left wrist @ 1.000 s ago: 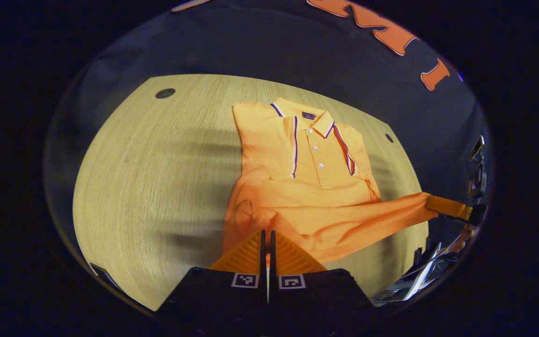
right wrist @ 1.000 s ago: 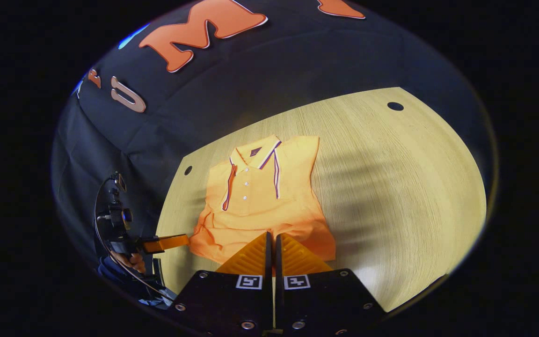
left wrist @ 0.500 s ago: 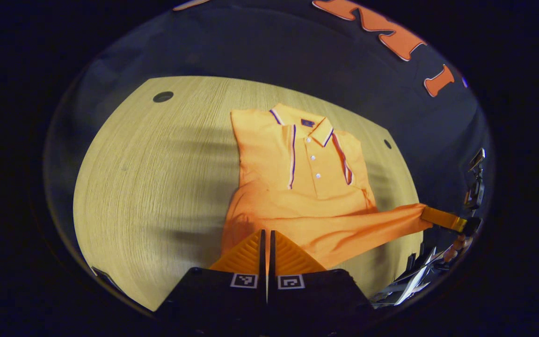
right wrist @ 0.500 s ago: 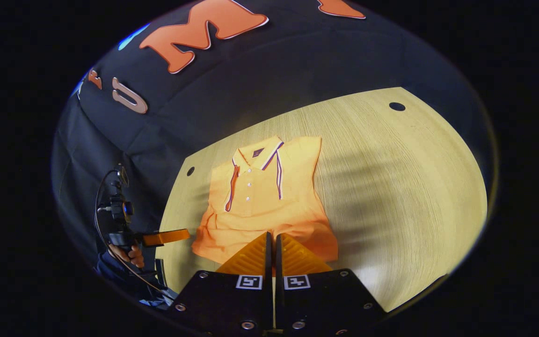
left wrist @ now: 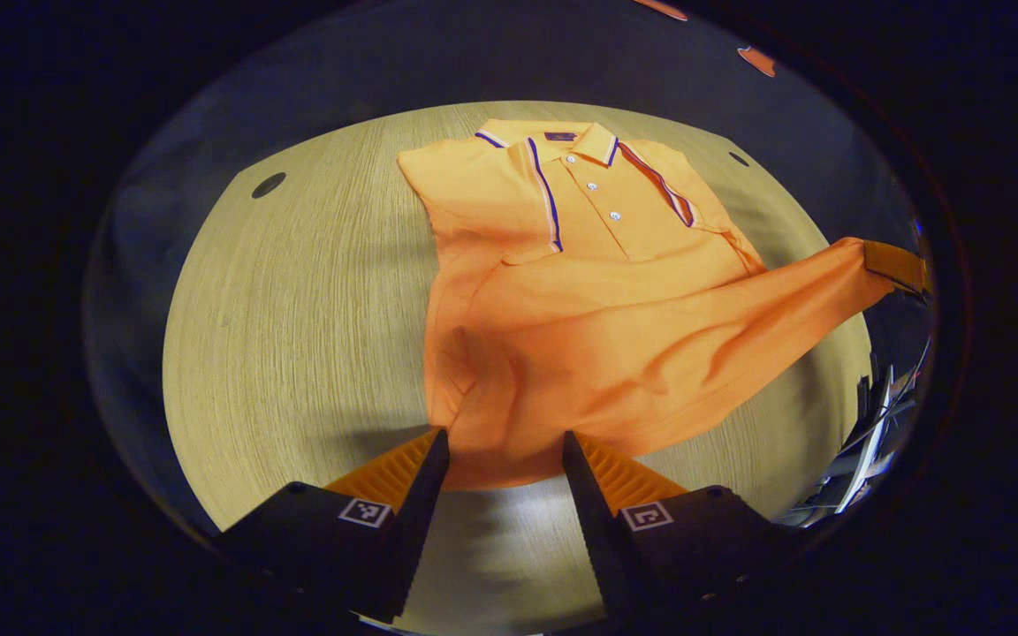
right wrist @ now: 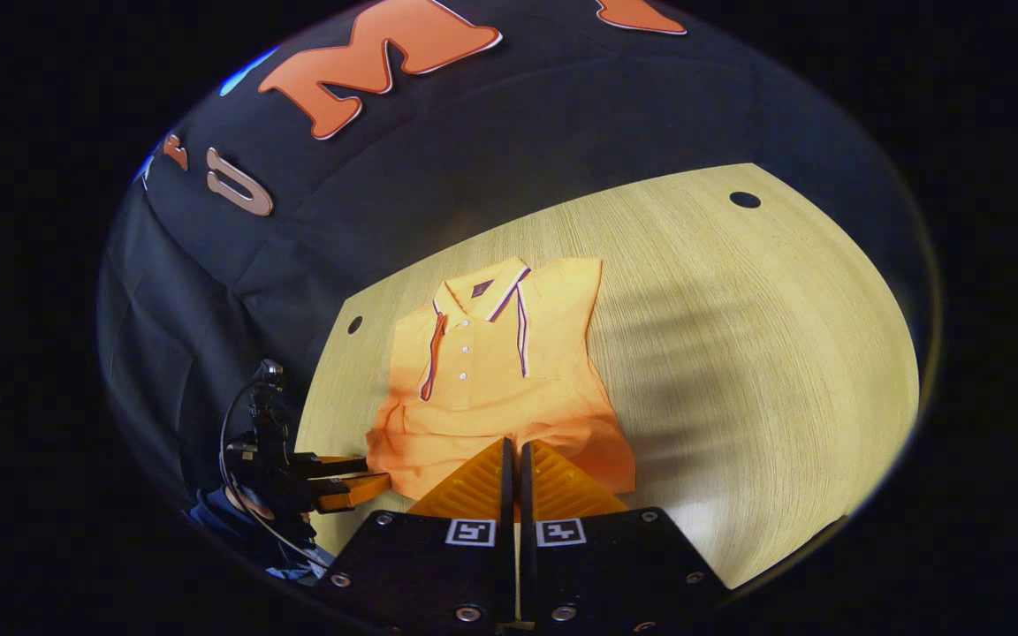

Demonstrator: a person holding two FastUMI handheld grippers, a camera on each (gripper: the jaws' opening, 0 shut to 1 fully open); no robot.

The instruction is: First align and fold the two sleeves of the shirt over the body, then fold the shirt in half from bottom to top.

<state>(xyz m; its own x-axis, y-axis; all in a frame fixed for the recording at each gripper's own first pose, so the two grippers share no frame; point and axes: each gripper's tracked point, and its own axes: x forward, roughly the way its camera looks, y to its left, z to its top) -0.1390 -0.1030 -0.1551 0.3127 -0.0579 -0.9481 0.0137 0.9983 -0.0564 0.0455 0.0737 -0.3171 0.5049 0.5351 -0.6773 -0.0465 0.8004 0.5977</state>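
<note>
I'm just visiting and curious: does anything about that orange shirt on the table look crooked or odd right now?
Yes. The shirt's hem is lopsided: the right gripper holds one bottom corner up and stretched sideways, while the left gripper stands open, with the other corner lying rumpled on the table.

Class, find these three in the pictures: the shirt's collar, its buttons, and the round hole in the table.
collar (right wrist: 480, 289), right gripper view, on its flat middle.
buttons (left wrist: 592, 186), left gripper view, on the middle button.
hole (right wrist: 745, 200), right gripper view, on its dark centre.
</note>
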